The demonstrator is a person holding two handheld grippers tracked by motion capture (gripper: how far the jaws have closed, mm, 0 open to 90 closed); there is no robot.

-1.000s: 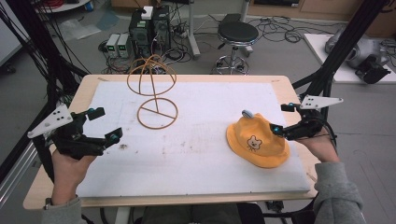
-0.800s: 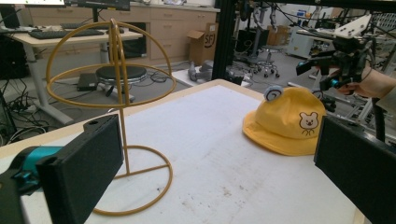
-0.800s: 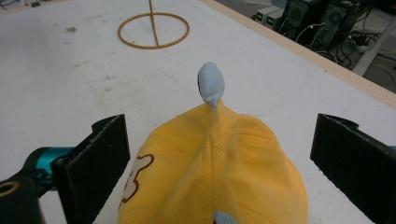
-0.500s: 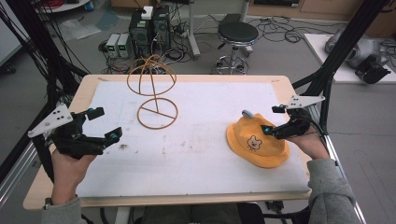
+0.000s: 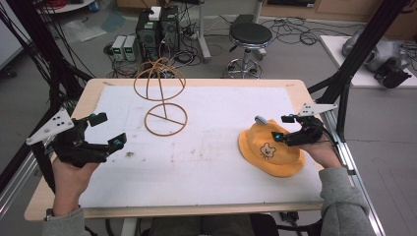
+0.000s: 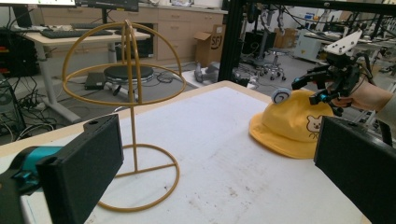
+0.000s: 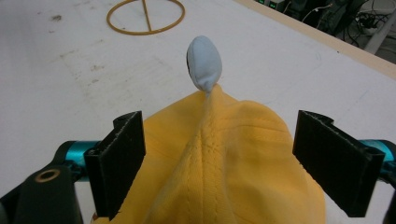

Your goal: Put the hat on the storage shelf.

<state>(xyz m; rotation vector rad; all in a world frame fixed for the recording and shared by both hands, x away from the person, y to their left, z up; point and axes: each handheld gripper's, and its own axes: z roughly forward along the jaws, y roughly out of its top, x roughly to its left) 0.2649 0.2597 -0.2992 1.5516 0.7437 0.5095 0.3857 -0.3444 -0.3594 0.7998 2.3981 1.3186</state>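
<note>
We hold our left gripper (image 5: 105, 130) at about nine o'clock on the table, its jaws spread wide and pointing toward three o'clock, our left hand (image 5: 69, 172) wrapped around its rear, forearm entering from seven o'clock. Our right gripper (image 5: 284, 127) sits at four o'clock, jaws parted and pointing toward nine o'clock, gripped by our right hand (image 5: 324, 150) in a grey sleeve.
</note>
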